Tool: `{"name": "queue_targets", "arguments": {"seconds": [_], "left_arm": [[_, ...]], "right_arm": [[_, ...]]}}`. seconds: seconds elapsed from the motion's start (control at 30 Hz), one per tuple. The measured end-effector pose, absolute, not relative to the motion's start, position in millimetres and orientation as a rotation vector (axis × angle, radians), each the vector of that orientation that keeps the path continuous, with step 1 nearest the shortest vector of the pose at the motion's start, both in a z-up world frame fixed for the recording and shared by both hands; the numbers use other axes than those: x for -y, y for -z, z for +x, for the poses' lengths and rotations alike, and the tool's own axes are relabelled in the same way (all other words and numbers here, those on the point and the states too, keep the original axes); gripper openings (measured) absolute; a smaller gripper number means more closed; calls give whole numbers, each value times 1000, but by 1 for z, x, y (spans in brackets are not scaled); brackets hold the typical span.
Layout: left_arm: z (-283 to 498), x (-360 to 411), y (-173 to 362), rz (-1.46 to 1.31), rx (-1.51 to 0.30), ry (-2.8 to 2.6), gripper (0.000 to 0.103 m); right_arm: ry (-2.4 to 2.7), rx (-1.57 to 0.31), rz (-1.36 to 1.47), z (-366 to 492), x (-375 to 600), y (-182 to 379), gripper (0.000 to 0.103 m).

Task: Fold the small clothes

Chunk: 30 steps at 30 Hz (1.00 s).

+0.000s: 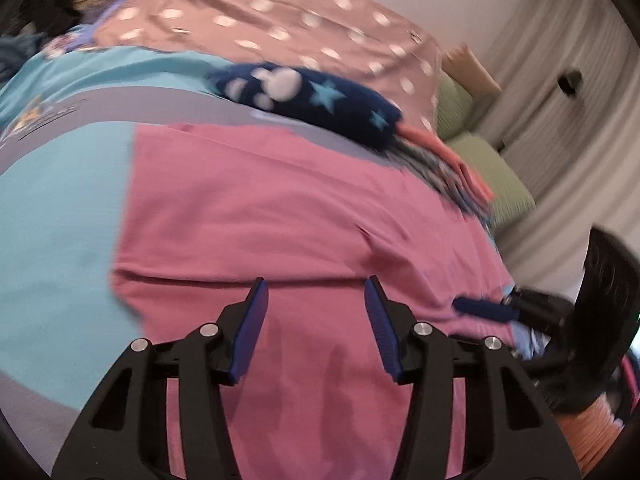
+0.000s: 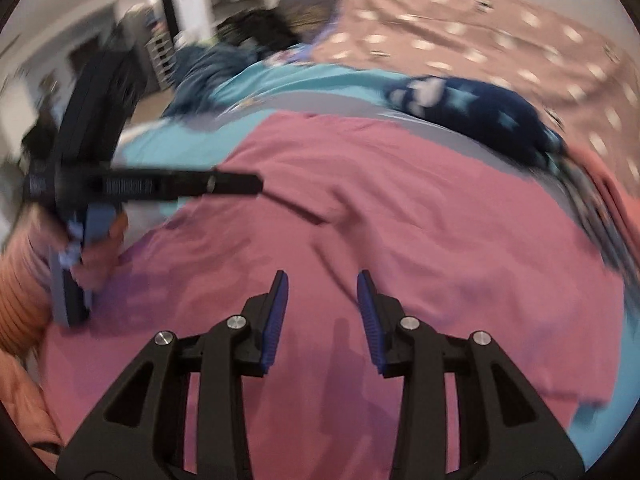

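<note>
The pink garment (image 1: 280,208) lies spread flat across the centre of both views, over a turquoise bedcover (image 1: 60,200); the left gripper (image 1: 316,300) and right gripper (image 2: 322,292) hover above its near edge, jaws parted, nothing between them. Risk: either may pinch the bedcover with the cloth, or snag the navy star-print item (image 1: 304,96) at upper right; heavy blur hides the hem.

You're working over a bed whose dusty-pink cover (image 1: 280,12) has white spots. Past its far right edge sit green cushions (image 1: 480,160), with pale curtains (image 1: 560,60) behind. Beyond the far left edge stands what may be shelving (image 2: 162,56), blurred.
</note>
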<state>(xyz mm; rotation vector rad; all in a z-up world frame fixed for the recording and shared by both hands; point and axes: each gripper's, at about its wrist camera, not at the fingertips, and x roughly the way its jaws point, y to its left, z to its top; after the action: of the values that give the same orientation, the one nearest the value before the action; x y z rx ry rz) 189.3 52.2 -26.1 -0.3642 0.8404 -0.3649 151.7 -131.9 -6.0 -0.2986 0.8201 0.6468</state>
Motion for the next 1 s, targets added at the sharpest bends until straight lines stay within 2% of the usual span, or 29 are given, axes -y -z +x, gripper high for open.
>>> {"name": "queue_targets", "arguments": {"seconds": [0.1,0.13,0.17,0.27,0.33,0.37,0.4,0.43,0.47,0.5,0.77,1.0], "left_arm": [[185,-72,23,-383,-826,318,52],[183,-78,23,-387,-823,301,52],[181,-83,23,-394,-823,289,52],[179,-93,24,-408,-822,271,52],[177,-96,25,-405,-819,272,52],[178,-97,26,-405,-821,274,52],[180,-97,27,-407,-824,277,52],[182,-96,28,-411,-827,279,53],[184,-94,30,-417,-832,280,53],[184,-94,30,-422,-834,284,53],[182,-61,34,-369,-877,417,53],[211,-6,47,-311,-981,520,53]], "right_arm": [[-611,-836,-400,169,112,22,31],[-585,-853,-416,178,110,29,12],[-578,-875,-407,185,111,34,4],[-641,-937,-141,206,134,23,4],[-778,-899,149,206,164,-3,4],[-815,-888,216,206,172,-10,5],[-855,-898,280,207,179,-13,11],[-875,-934,316,210,182,-11,29],[-887,-1014,318,213,183,-1,41],[-847,-1047,290,214,180,4,45],[-732,-993,48,173,177,8,44],[-628,-907,28,154,192,-3,58]]}}
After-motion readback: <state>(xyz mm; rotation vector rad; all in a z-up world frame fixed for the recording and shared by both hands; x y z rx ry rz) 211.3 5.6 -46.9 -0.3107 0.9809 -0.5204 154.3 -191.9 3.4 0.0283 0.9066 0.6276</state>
